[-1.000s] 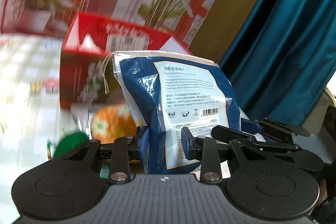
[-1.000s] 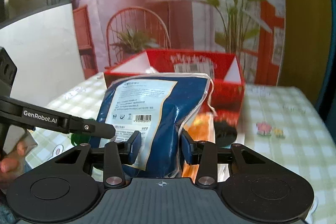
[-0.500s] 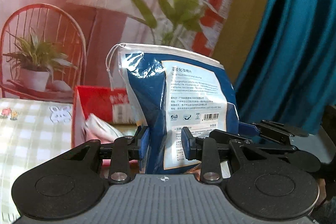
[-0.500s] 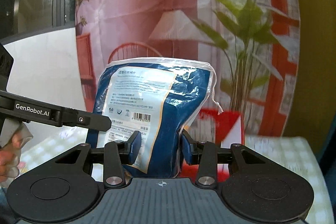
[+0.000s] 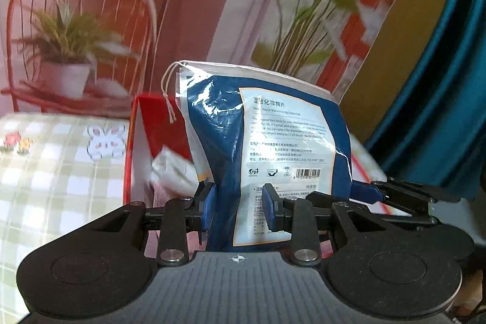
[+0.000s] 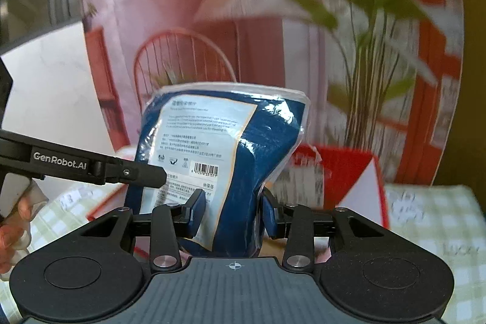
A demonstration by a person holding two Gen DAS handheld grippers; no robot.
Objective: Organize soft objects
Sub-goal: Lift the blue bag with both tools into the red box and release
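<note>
Checked tablecloth, red box behind. Left gripper narrowly parted, pads clamping blue cotton-pad bag, held upright above the box. Right view: right gripper pinches the same bag from its other side, left gripper's finger alongside.

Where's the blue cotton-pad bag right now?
Centre of both wrist views: the blue bag is pinched by the left gripper and right gripper, before the red box.
</note>
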